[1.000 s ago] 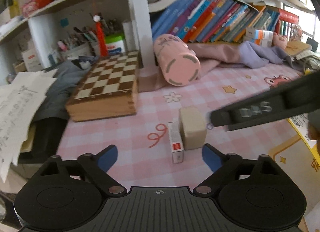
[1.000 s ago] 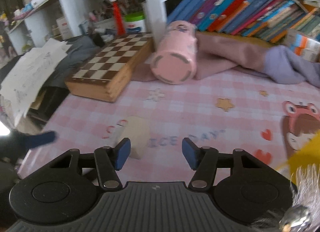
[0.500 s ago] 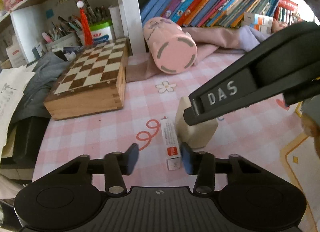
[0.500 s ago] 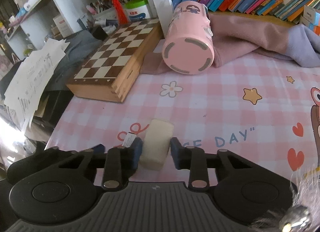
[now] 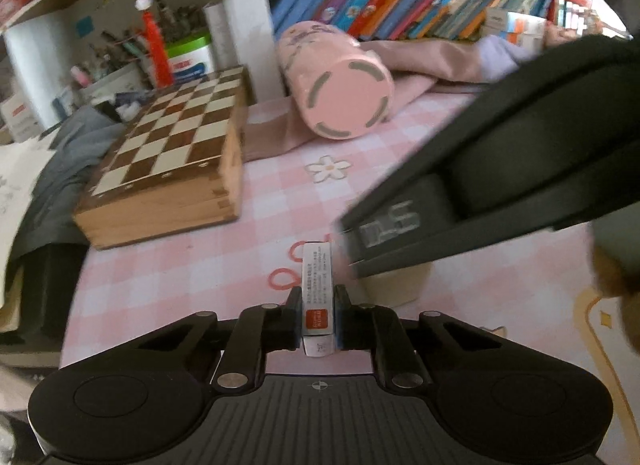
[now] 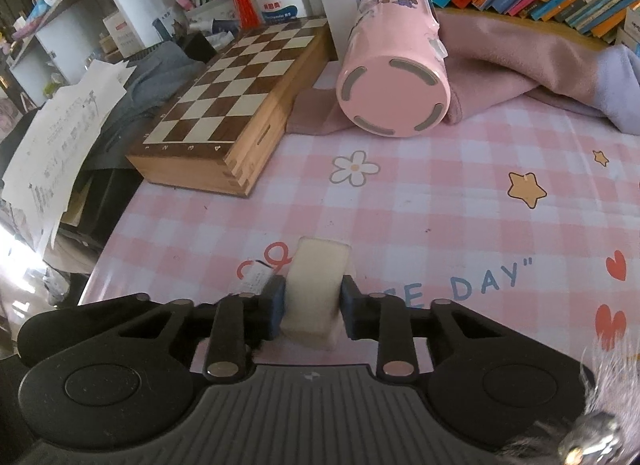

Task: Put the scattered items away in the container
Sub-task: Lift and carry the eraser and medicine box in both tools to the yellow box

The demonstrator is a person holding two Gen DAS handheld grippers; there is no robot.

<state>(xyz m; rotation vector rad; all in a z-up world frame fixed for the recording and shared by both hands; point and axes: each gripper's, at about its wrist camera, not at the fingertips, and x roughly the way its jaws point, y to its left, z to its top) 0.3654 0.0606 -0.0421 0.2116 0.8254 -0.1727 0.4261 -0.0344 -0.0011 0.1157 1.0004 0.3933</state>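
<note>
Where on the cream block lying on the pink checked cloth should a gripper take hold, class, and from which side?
Grip the cream block across its two long flat sides near the close end, coming down from above along its length. Those faces are parallel and its width fits between the pads. The right gripper is closing there.

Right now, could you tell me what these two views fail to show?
- Pink container: its opening faces away in both views.
- Cream block: in the left view, mostly behind the blurred right tool.
- Small box: print too small; in the right view, mostly behind the tool's finger.
</note>
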